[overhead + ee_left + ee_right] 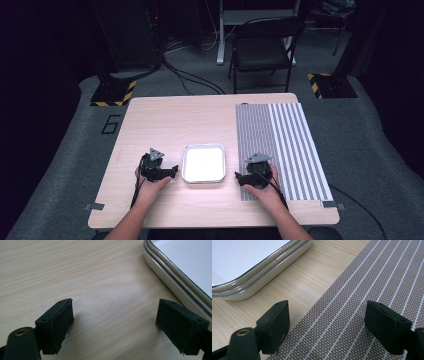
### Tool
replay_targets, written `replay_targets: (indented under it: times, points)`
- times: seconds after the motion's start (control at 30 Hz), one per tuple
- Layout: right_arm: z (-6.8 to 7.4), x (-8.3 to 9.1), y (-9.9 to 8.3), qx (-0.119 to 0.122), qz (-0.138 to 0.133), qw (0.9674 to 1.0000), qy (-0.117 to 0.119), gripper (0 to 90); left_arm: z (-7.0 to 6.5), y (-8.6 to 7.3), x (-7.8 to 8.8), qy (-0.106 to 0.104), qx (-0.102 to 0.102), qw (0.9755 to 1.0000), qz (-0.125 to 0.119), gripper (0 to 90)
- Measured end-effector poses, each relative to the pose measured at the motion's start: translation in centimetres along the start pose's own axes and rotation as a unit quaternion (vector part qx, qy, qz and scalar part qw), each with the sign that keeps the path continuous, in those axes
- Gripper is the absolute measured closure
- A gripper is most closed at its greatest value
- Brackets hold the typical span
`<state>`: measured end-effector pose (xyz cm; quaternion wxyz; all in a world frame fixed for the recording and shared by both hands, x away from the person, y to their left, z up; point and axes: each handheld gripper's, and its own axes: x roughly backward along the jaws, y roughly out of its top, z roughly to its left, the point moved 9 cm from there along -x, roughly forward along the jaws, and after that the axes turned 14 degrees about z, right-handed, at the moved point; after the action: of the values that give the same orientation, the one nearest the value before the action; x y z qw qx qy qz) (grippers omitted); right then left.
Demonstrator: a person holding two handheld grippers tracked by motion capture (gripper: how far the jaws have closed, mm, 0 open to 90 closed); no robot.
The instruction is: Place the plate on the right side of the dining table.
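White tray [203,164] at table [165,125] centre. Left tongs [172,170] and right tongs [239,178] flank it — both wide open, empty; right tongs over striped mat [280,145].

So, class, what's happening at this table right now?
A person rests a gripper in each hand on a wooden table, one on either side of an empty white tray. The left gripper sits on bare wood with its fingers wide open, holding nothing. The right gripper lies at the edge of a striped mat, also open and empty. Nothing is being handled yet.
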<state>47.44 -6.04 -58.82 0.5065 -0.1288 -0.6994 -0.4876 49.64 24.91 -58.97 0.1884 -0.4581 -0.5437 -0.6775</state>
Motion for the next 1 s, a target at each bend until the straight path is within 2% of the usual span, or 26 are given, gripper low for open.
replay_targets:
  times: [0.13,0.17,0.23,0.3,0.37,0.47,0.5,0.53,0.63,0.77,0.83,0.9,0.93,0.97,1.0]
  points:
    - [0.1,0.0,0.0,-0.002,0.001,1.0,0.001,16.6,0.1,0.0,0.1,0.003,0.0,1.0,0.001,17.2]
    - [0.2,0.0,0.1,-0.01,0.001,0.9999,0.0,16.5,0.2,0.0,0.1,0.004,0.004,1.0,-0.002,19.1]
    - [0.2,-0.1,0.1,-0.01,-0.001,0.9999,-0.002,16.5,0.3,0.0,0.2,0.007,0.014,0.9998,-0.008,22.1]
    - [0.1,0.0,0.1,-0.005,0.001,1.0,-0.004,16.9,0.4,0.0,0.4,0.008,0.016,0.9998,-0.005,26.1]
    - [0.2,0.0,0.1,-0.011,-0.001,0.9999,-0.004,18.1,0.5,-0.1,0.5,0.007,0.023,0.9997,-0.003,31.5]
    - [0.3,0.1,0.0,-0.01,0.002,0.9999,-0.005,22.2,0.5,-0.1,0.7,0.004,0.032,0.9995,-0.001,39.5]
    - [0.4,0.2,0.1,-0.009,0.002,1.0,-0.002,25.0,0.6,-0.1,0.8,0.003,0.033,0.9994,0.001,39.5]
    - [0.7,0.5,0.2,-0.006,-0.002,1.0,-0.001,31.2,0.6,-0.1,0.9,-0.002,0.036,0.9994,0.005,43.5]
    - [0.8,0.9,0.3,-0.005,-0.008,0.9999,-0.003,34.7,0.7,-0.2,1.0,-0.004,0.04,0.9992,0.006,45.7]
    - [1.1,1.4,0.6,-0.004,-0.015,0.9998,0.009,38.6,0.6,-0.1,1.5,-0.017,0.048,0.9987,0.006,47.5]
    - [1.3,1.5,0.5,-0.015,-0.005,0.9996,0.024,41.1,0.5,0.1,2.0,-0.025,0.052,0.9983,0.003,49.5]
    - [1.3,1.5,0.5,-0.019,0.0,0.9995,0.026,41.9,0.5,0.1,2.2,-0.027,0.051,0.9983,0.002,50.4]
    - [1.2,1.3,0.2,-0.033,0.016,0.9991,0.022,45.8,0.4,0.2,2.3,-0.033,0.056,0.9979,0.0,50.5]
    - [1.2,1.3,0.2,-0.033,0.016,0.9991,0.022,45.8,0.4,0.2,2.4,-0.036,0.055,0.9978,0.0,50.5]
    - [1.3,1.4,0.1,-0.045,0.023,0.9985,0.023,49.5,0.2,0.2,2.6,-0.044,0.06,0.9972,-0.002,50.6]
